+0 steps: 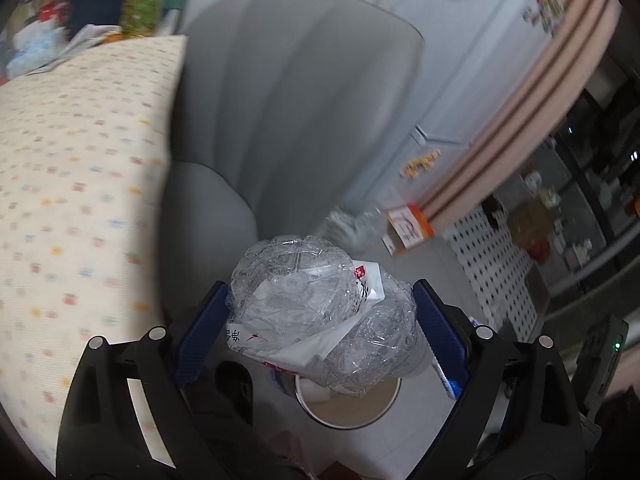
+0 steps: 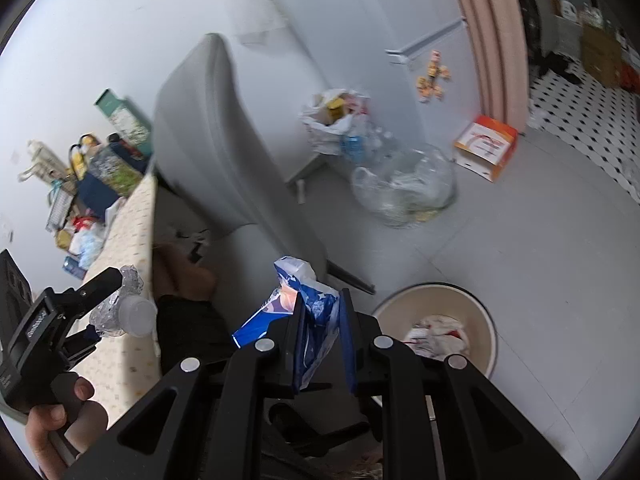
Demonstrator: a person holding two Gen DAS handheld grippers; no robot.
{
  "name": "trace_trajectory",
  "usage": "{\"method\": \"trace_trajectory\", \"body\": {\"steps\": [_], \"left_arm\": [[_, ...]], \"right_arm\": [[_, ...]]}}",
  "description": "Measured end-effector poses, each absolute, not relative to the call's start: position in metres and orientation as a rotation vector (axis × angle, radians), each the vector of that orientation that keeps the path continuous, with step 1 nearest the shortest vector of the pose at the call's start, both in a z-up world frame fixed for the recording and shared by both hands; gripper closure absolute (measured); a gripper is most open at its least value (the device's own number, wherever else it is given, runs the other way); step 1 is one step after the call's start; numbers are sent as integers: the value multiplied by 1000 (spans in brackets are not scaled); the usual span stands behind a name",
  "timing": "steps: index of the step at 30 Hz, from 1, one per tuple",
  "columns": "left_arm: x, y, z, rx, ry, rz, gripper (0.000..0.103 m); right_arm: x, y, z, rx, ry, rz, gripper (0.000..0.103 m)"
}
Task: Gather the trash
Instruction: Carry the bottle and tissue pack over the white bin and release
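Between our left gripper's [image 1: 320,312] blue-padded fingers [image 1: 198,332] sits a crushed clear plastic bottle with a white label [image 1: 316,316], clamped on both sides; below it stands a round cream waste bin [image 1: 348,408] on the grey floor [image 2: 520,240]; our right gripper [image 2: 320,344] pinches a crumpled blue and white wrapper [image 2: 308,312], just left of that bin, which already holds white scraps; a grey padded chair [image 1: 288,100] and a dotted cream desk [image 1: 80,200] lie beyond.

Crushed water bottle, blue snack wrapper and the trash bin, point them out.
crushed water bottle [image 1: 296,292], left wrist view, ribbed base
blue snack wrapper [image 2: 316,312], right wrist view, crumpled middle
trash bin [image 2: 486,328], right wrist view, inner wall
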State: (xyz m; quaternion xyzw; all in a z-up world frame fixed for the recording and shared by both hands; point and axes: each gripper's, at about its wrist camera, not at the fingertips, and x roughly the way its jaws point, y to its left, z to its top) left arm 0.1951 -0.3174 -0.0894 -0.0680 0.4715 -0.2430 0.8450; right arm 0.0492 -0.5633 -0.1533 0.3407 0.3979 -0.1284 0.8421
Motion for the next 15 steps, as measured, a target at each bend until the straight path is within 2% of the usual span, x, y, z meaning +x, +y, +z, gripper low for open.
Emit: {"method": "trace_trajectory", "body": {"steps": [5,9,10,11,12,15], "left_arm": [[188,-353,-102,-89,1022,-545,13],[182,-375,-111,-50,1043,-556,13],[182,-377,-113,-42,1046,-558,13],[182,-381,-115,-33,1051,-558,13],[181,-385,-117,-24,1055,-559,13],[180,-393,-123,-5,1062,-559,13]], "right_arm": [[41,-585,-181,754,866,-325,86],[40,-595,-199,777,878,-347,79],[40,-597,-204,782,882,-351,67],[38,-598,-208,788,879,-356,59],[37,-601,-210,787,874,-362,45],[29,-604,-214,798,862,-363,44]]}}
